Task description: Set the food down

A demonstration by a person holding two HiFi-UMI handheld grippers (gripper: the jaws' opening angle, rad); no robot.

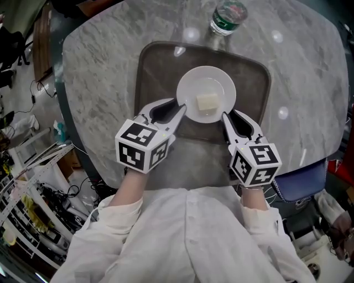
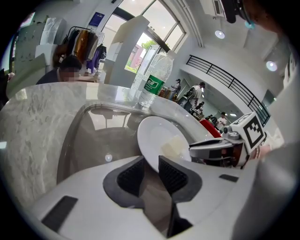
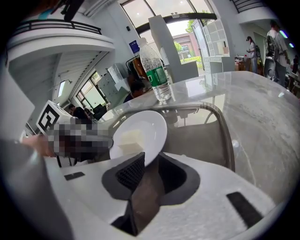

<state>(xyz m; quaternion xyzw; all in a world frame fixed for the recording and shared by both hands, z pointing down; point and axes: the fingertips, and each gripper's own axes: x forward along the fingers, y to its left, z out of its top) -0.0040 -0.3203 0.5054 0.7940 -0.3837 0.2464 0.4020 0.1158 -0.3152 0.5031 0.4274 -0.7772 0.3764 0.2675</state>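
Noted at far left, on the floor beside the table, loose black cables (image 1: 58, 194) and a white wire rack (image 1: 19, 190). Found a round grey marble table (image 1: 99, 72), glossy, marked with ceiling-light glints, carrying a dark brown tray (image 1: 148, 77) at centre. Recorded left gripper (image 1: 180, 110) with jaws narrow, pinched on the left rim of a white plate (image 1: 206, 83) over the tray; contact between the two not determinable. Confirmed food (image 1: 207, 101), a pale block, lying at the plate's centre. Logged a green-labelled water bottle (image 1: 227, 15) upright on the marble just beyond the tray. Recorded right gripper (image 1: 228, 115) likewise narrow, clamped on the plate's right rim. Noted blue chair (image 1: 301, 178) at right. Seen from the gripper views: tall windows (image 2: 140, 51), a railed balcony (image 2: 222, 76), people (image 2: 199, 91) in the background.
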